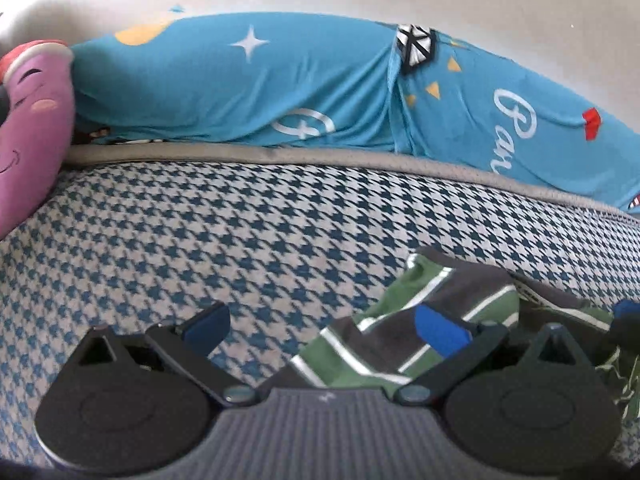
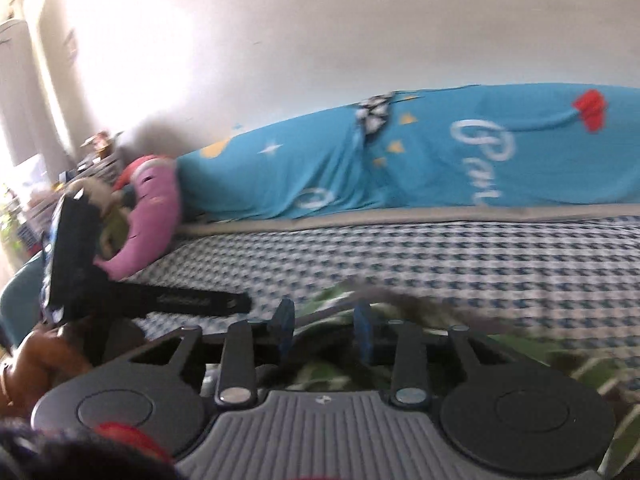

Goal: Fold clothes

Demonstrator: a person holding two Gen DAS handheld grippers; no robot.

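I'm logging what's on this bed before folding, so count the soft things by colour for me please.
Green and grey striped garment: 1
Blue printed cover: 1
Pink plush pillow: 1
Blue and white checked bedspread: 1
Total: 4

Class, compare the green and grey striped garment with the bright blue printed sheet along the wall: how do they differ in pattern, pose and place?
The green and grey striped garment bears white-edged stripes; the bright blue printed sheet shows stars, triangles and white script. The garment lies crumpled on the houndstooth cover, near the left gripper; the sheet is draped fairly smooth over a long bulk against the wall. Both are soft cloth, unfolded.
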